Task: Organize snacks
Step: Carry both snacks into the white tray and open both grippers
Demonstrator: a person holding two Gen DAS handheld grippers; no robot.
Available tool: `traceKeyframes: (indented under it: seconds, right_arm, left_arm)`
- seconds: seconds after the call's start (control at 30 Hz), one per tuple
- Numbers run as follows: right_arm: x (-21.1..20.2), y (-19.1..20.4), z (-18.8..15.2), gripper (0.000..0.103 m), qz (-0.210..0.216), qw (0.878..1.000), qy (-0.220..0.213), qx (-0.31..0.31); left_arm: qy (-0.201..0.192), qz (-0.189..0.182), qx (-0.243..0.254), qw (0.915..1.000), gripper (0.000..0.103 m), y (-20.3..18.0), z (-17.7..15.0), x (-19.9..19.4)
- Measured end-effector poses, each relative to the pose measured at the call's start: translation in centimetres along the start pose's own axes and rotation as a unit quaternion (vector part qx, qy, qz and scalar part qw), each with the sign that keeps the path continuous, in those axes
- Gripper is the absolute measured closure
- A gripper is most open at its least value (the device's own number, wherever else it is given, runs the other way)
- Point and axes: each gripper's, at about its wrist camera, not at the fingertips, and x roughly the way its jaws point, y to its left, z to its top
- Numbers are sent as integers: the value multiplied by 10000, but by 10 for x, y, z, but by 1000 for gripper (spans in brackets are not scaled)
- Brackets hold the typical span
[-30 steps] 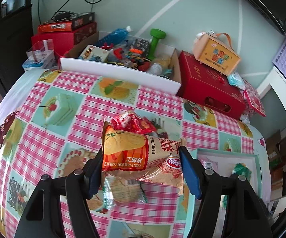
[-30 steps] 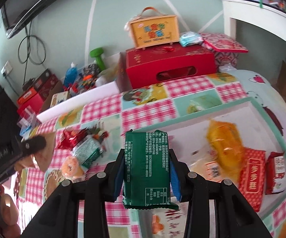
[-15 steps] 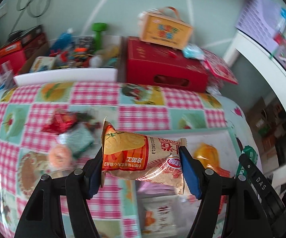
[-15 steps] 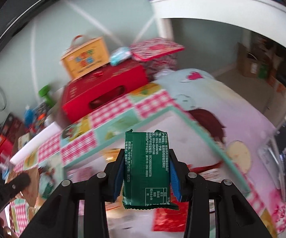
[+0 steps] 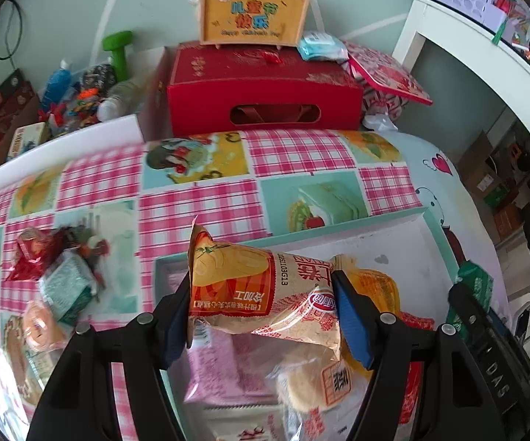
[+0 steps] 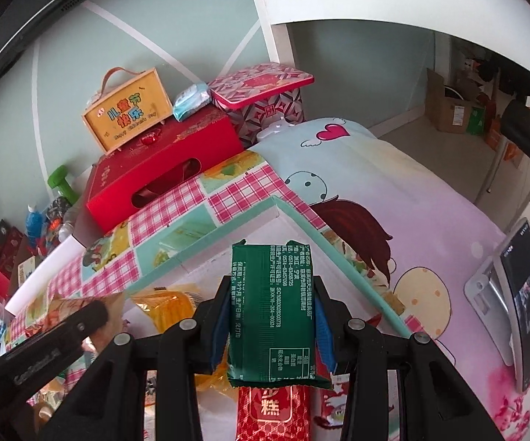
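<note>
A: Here, which snack does each tool carry?

B: The orange packet (image 5: 265, 294) lies crosswise between the blue pads of the left gripper (image 5: 265, 316), pinched at both ends and held above the white tray (image 5: 404, 242). The green packet (image 6: 273, 312) stands upright, clamped between the narrow jaws of the right gripper (image 6: 270, 325), above the same tray's far corner (image 6: 276, 202).

A: What lies inside the tray?

B: A yellow packet (image 6: 171, 310), a red packet (image 6: 272, 413), a pink packet (image 5: 217, 367) and a round cake (image 5: 312, 386) in clear wrap rest on its floor, below the held packets.

A: And outside it?

B: A small pile of snacks (image 5: 55, 283) sits on the checked tablecloth (image 5: 199, 205), to the left of the tray. A red box (image 5: 261, 88) stands at the table's far edge with an orange case (image 5: 252, 18) on top; a green dumbbell (image 5: 120, 51) is to their left. A phone on a stand (image 6: 522, 305) stands right of the tray.
</note>
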Motion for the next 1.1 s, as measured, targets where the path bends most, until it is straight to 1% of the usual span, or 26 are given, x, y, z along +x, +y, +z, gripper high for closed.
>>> traceKeyframes:
  seconds: [0.13,0.23,0.4,0.5,0.53,0.6,0.67,0.7,0.8,0.87,0.9,0.93,1.0,1.1]
  right_arm:
    - [16,4,-5,61,-264,9994,153,-190]
    - [24,7,-8,61,-409,9983,245,-334]
    - [31,11,-10,60,-674,9951,319,-645]
    - [32,12,-10,57,-676,9949,372,-656]
    - [33,12,-10,54,-649,9951,412,-626]
    - [34,11,-10,50,-597,9953,479,-593]
    - [35,12,-11,43,-635,9947,544,-596]
    - [36,12,-12,36,-673,9940,599,-619]
    - [38,13,-13,32,-641,9936,639,-677]
    - [37,14,-13,28,-601,9938,635,-691]
    - [36,13,-12,22,-597,9938,626,-697]
    - [35,13,-12,17,-603,9938,616,-698]
    - [32,12,-11,11,-614,9940,597,-687]
    - [25,9,-8,0,-609,9946,562,-624]
  left_arm:
    - [123,-3,21,9999,32,-3,2,13]
    - [261,-87,27,9996,31,-6,0,21]
    - [348,-249,-116,9990,30,-4,-5,25]
    - [336,-273,-214,9988,28,1,-6,22]
    - [323,-318,-267,9986,26,4,-7,19]
    - [301,-367,-332,9983,24,6,-6,15]
    - [275,-383,-368,9982,24,7,-6,10]
    - [262,-394,-374,9982,24,8,-6,8]
    - [184,-394,-405,9982,24,11,-7,-1]
    - [92,-344,-465,9983,23,14,-6,-8]
    - [54,-334,-493,9982,21,16,-6,-11]
    - [13,-318,-527,9981,16,18,-6,-14]
    - [-87,-242,-592,9979,12,21,-7,-20]
    - [-208,-35,-666,9976,11,26,-9,-26]
